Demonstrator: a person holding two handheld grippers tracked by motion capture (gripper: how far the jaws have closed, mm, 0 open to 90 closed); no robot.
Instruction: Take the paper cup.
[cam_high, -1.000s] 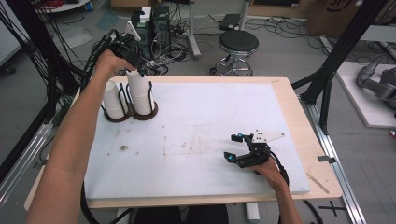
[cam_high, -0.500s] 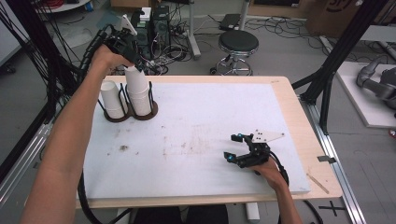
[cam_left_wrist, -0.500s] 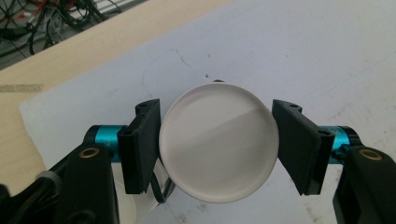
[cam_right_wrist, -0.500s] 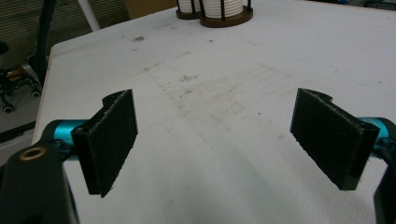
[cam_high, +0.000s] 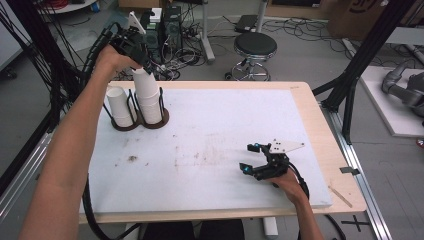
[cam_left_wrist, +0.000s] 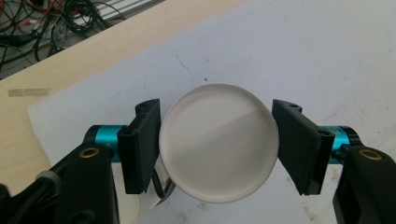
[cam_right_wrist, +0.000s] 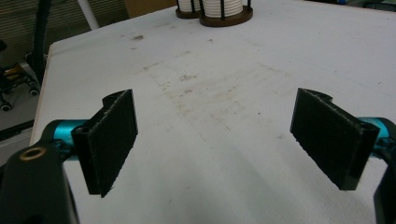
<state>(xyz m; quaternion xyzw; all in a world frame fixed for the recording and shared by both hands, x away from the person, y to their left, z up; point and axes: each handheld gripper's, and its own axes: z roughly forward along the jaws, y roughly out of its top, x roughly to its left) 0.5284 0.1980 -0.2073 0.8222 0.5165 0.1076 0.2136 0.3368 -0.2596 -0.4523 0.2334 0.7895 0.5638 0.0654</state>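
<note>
L gripper is clamped on a white paper cup, both pads pressed to its sides just under the base, which faces the cam. In the high view that cup tops the taller stack in the right ring of a dark wire holder, far left on the table; a shorter stack sits in the left ring. Cup's wall & rim are hidden behind its base in the left gripper view; holder mostly cut off there.

R gripper rests near right, jaws wide apart, nothing btwn them.

White mat, stained mid-way, over a wood tabletop. Beyond the far edge: black stool, cables on grey floor.
</note>
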